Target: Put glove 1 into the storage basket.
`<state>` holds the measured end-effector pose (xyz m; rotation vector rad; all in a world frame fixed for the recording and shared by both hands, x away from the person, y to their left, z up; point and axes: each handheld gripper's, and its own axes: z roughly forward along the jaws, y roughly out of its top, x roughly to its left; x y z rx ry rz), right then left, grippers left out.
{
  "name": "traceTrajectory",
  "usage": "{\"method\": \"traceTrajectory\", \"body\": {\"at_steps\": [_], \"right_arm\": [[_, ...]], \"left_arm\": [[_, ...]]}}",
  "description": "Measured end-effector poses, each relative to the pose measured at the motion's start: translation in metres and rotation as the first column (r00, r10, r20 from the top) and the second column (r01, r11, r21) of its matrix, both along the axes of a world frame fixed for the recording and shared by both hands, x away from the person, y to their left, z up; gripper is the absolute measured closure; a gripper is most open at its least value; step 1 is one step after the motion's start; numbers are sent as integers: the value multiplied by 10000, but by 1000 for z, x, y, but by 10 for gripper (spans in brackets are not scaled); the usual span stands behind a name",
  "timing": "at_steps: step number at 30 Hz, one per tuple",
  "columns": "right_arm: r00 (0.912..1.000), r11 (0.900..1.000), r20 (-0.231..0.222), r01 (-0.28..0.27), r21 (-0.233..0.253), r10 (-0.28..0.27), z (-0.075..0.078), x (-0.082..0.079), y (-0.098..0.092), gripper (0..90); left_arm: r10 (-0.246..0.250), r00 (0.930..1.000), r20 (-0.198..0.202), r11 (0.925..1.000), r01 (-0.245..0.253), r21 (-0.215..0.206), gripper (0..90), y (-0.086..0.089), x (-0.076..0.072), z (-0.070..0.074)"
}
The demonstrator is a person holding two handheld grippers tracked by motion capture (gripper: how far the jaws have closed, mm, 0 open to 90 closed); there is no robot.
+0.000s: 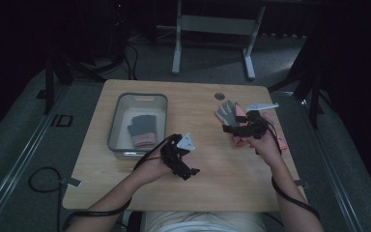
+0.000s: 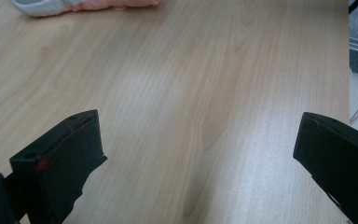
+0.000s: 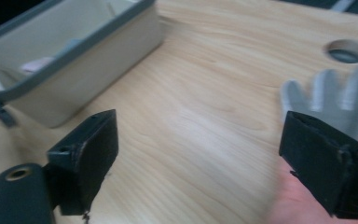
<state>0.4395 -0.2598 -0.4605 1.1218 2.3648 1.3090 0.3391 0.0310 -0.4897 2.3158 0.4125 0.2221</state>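
A grey glove [image 1: 227, 112] lies fingers spread on the right part of the wooden table [image 1: 212, 179], on top of pink gloves [image 1: 238, 140]. My right gripper [image 1: 229, 129] hovers just in front of that pile, open and holding nothing. In the right gripper view the grey glove [image 3: 326, 100] lies beyond the right jaw of this gripper [image 3: 198, 122]. My left gripper [image 1: 187, 170] is open over bare wood near the table's middle, right of the bin. The left gripper view puts its wide-apart gripper [image 2: 199, 122] above bare tabletop, with a pink glove edge [image 2: 116, 3] far off.
A grey plastic bin [image 1: 113, 123] stands on the left half of the table and holds a grey glove with a pink cuff [image 1: 142, 128]. The bin's wall [image 3: 88, 70] is also ahead of the right gripper. A round cable hole [image 1: 220, 96] sits near the far edge.
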Motion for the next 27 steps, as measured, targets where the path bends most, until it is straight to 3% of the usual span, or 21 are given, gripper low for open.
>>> {"method": "traceTrajectory", "body": {"at_steps": [4,7,11,18,19,25,27], "right_arm": [[9983,9987,318,496,-65,-494,3,0,-19,306],[9926,9929,798,974,-677,-920,6,3,-33,469],[9906,9849,770,1222,-1229,-1133,4,13,-44,607],[9951,9773,463,947,-1894,-875,-4,30,-42,716],[9969,9740,275,780,-2125,-739,-9,40,-37,777],[9992,9618,-50,358,-2714,-386,-28,63,-23,752],[9994,9574,30,347,-2865,-353,-33,69,-19,731]], "left_arm": [[19,10000,72,10000,-19,-52,10,-2,-9,-12],[72,9999,82,10000,-72,-14,9,-4,-15,-23],[261,9996,86,9993,-259,-262,10,-2,-24,-35],[564,9977,385,9975,-547,-438,10,4,-34,-48],[640,9966,509,9973,-620,-404,10,4,-36,-50],[1002,9911,879,9920,-927,-859,10,5,-47,-64],[1003,9921,751,9899,-919,-1078,10,6,-48,-64]]}}
